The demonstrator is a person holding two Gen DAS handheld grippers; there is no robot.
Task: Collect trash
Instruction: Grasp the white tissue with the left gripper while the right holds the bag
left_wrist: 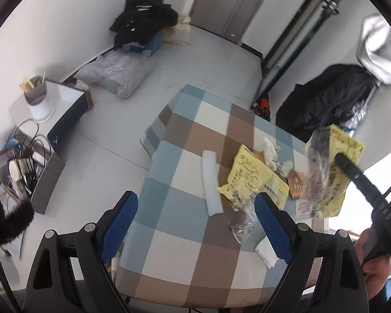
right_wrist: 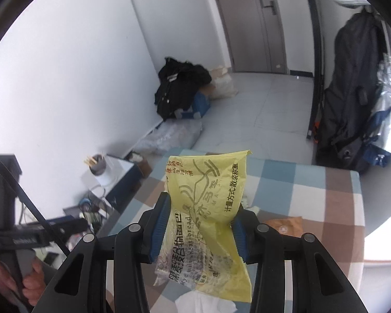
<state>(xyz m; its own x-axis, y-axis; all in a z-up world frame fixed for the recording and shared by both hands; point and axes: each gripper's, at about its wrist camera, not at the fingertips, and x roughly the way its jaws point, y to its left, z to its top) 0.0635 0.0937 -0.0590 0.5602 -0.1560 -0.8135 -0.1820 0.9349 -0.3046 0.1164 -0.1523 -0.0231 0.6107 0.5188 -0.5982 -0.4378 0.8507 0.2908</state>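
My right gripper is shut on a yellow rye-bread wrapper and holds it above the checked table. In the left wrist view that wrapper hangs at the right from the right gripper. My left gripper stands open over the table's near end, with nothing between its pads. On the cloth lie a second yellow wrapper, a white foam strip, crumpled clear plastic, an orange packet and white tissues.
Left of the table, on the floor, are a dark blue box bearing a cup of sticks, a grey box of cables and a plastic bag. Dark clothes lie in the corner. A black bag leans at the right.
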